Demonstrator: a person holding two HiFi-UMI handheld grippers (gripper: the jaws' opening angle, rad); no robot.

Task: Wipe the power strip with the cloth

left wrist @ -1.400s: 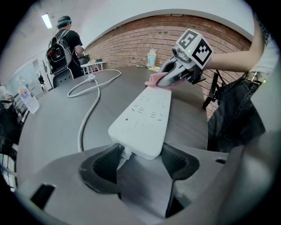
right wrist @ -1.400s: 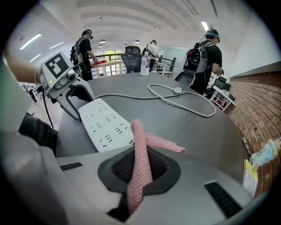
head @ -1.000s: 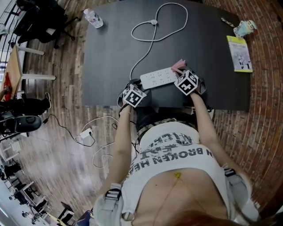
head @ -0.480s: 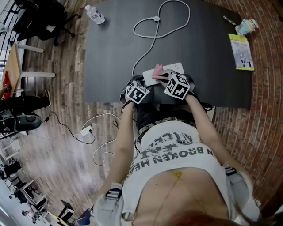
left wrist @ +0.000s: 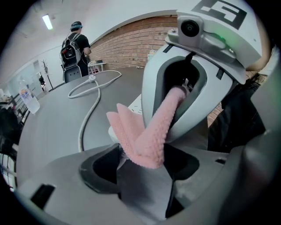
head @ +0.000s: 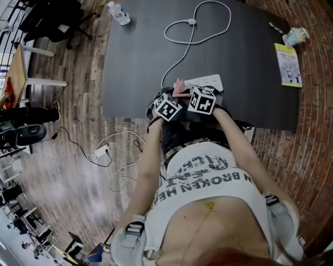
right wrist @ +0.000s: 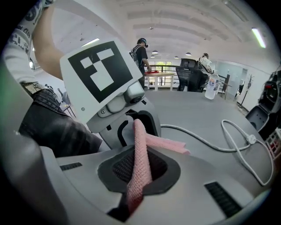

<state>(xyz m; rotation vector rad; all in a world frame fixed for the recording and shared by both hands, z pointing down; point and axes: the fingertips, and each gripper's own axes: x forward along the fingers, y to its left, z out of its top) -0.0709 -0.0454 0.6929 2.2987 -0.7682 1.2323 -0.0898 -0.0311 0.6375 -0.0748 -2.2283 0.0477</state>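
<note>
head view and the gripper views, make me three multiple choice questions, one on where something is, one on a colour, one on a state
1. Where on the table does the water bottle stand?
A) far left corner
B) near right corner
C) dead centre

2. What colour is the cloth?
A) blue
B) pink
C) white

3. How is the right gripper?
A) open and empty
B) shut on the cloth
C) open around the cloth

Answers:
1 A, the head view shows the water bottle at the table's far left corner.
2 B, the cloth is pink in every view.
3 B, the right gripper view shows the cloth pinched between its jaws.
</note>
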